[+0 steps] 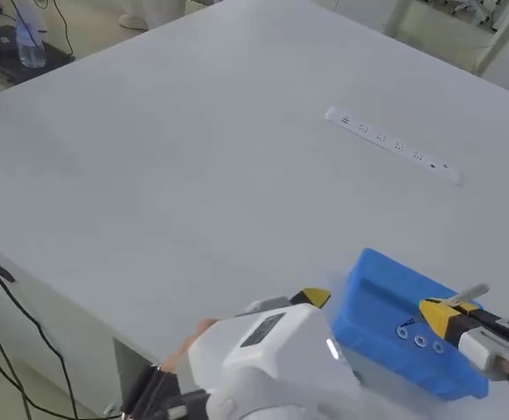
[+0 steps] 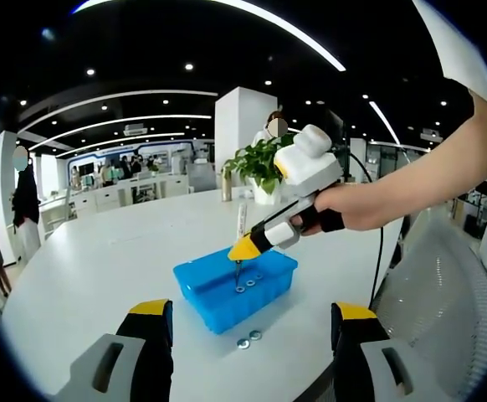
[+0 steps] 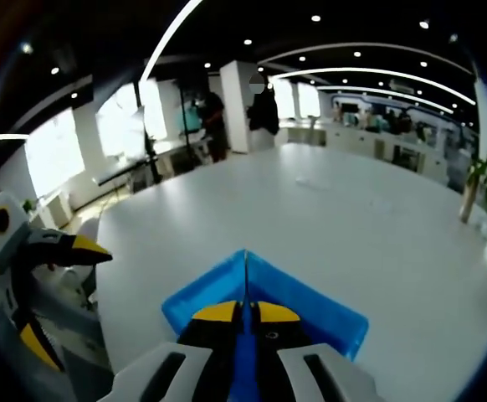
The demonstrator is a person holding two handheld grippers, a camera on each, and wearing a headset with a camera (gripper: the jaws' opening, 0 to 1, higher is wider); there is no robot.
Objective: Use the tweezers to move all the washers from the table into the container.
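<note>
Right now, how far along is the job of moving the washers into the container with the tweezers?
Done: three washers lie in the blue container. In hand: the right gripper is shut on the tweezers, whose tips point down into the container; whether they hold a washer is too small to tell. Left: two washers lie on the table beside the container.

A blue container [image 1: 373, 267] sits on the white table [image 1: 193, 157]. Above its inside, the right gripper [image 1: 438, 310] clamps the tweezers [image 1: 471, 293]; three washers [image 1: 421, 339] lie just below on the container floor. The left gripper [image 1: 312, 299] is just left of the container (one yellow tip visible). A power strip [image 1: 393, 144] lies well beyond the container.
</note>
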